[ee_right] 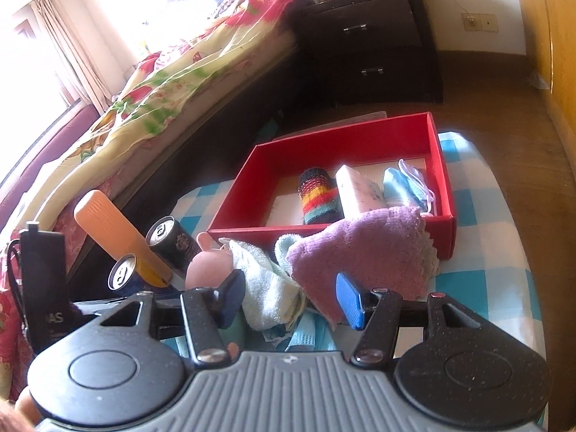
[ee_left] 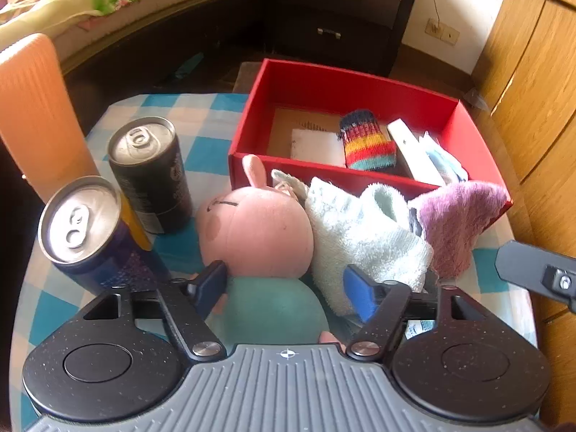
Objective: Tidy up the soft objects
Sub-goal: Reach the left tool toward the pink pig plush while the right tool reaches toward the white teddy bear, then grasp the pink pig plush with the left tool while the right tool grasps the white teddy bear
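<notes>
A pink pig plush (ee_left: 257, 232) with a teal body (ee_left: 273, 306) lies on the checked tablecloth (ee_left: 201, 115). My left gripper (ee_left: 284, 289) is open, its fingers on either side of the plush's body. A pale blue-white towel (ee_left: 363, 237) and a purple cloth (ee_left: 457, 216) lie beside it, in front of the red box (ee_left: 345, 86). The box holds a rainbow striped sock (ee_left: 365, 142), a white bar and blue masks. My right gripper (ee_right: 289, 297) is open, above the white towel (ee_right: 266, 284) and the purple cloth (ee_right: 360, 252). The plush's head (ee_right: 205, 270) shows at its left.
Two drink cans (ee_left: 151, 172) (ee_left: 90, 230) and an orange chair back (ee_left: 36, 115) stand at the left. A bed (ee_right: 162, 108) and a dark nightstand (ee_right: 370, 36) lie beyond the table. A wooden wardrobe (ee_left: 532, 72) is at the right. A blue mask (ee_right: 302, 336) lies under the right gripper.
</notes>
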